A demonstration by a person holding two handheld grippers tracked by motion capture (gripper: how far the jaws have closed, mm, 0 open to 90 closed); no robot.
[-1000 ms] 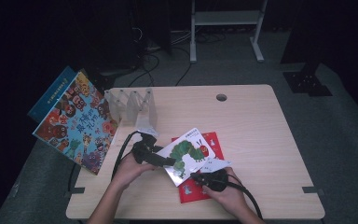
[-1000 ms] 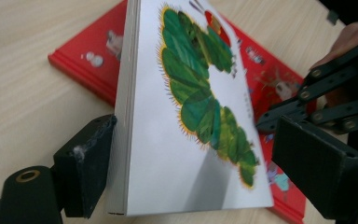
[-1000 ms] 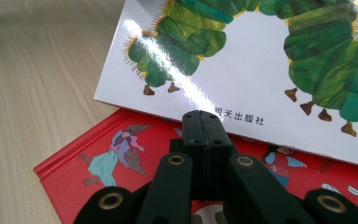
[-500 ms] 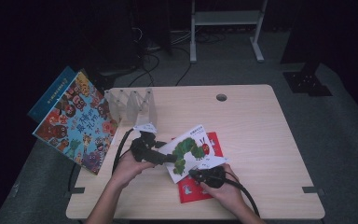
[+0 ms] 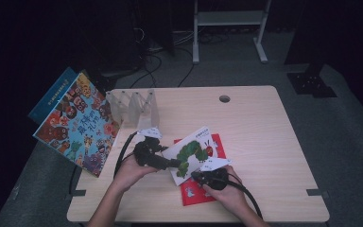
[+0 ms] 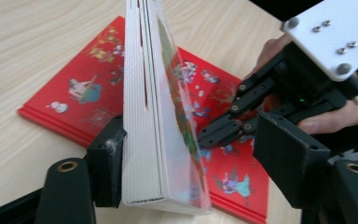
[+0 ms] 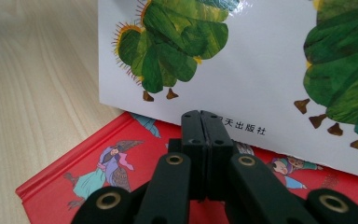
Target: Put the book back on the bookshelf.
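Standing on its edge over a flat red picture book (image 5: 199, 189) near the wooden table's (image 5: 264, 123) near side, a thick white caterpillar board book (image 6: 154, 116) is sitting between the left gripper's (image 5: 168, 163) jaws, which have just been closing, one pad touching. The right gripper (image 7: 200, 126), jaws pressed together, is resting just right of it.

Table: you work at a pale wood-grain table (image 5: 264, 142) with a round cable hole (image 5: 224, 99) near its far edge | Floor: grey carpet (image 5: 350, 123), cables (image 5: 170, 52) trailing behind | Furniture: white metal frame (image 5: 229, 28) beyond your table | Light: room dark, tabletop lit
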